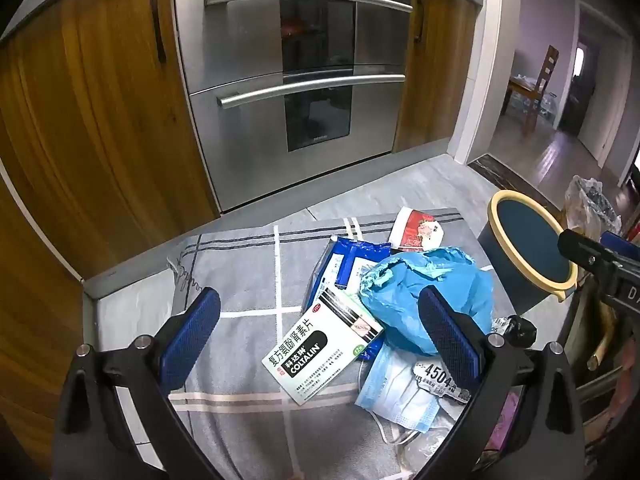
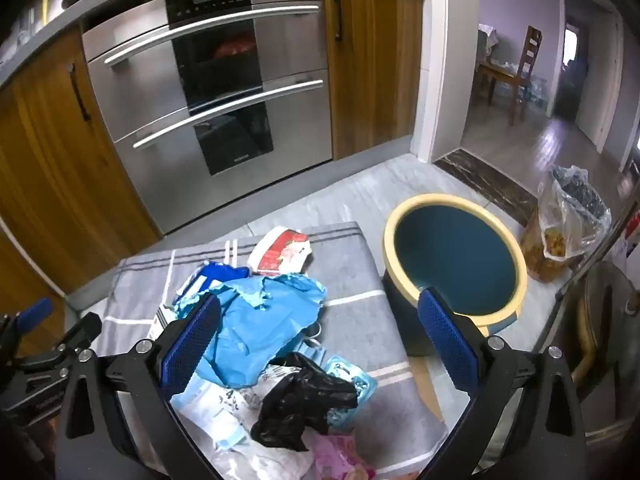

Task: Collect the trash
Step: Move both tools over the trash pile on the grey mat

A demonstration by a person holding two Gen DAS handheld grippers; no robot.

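Observation:
A heap of trash lies on a grey checked cloth [image 1: 248, 280] over a low table: a white medicine box [image 1: 320, 352], a crumpled blue plastic bag [image 1: 432, 280] [image 2: 264, 320], a blue pouch [image 1: 352, 260], a red and white wrapper [image 1: 416, 230] [image 2: 282, 254], a face mask [image 1: 396, 396], a black bag scrap [image 2: 304, 400] and pink packaging [image 2: 344, 456]. A dark blue bin with a cream rim [image 2: 454, 260] [image 1: 528, 252] stands to the right of the table. My left gripper [image 1: 320, 336] hovers open above the medicine box. My right gripper [image 2: 320, 340] hangs open over the heap, holding nothing.
A steel oven [image 1: 296, 80] and wooden cabinet doors [image 1: 80, 120] stand behind the table. A clear plastic bag with yellow contents [image 2: 568, 224] sits on the floor right of the bin. A doorway [image 2: 540, 80] opens to a room with a wooden chair.

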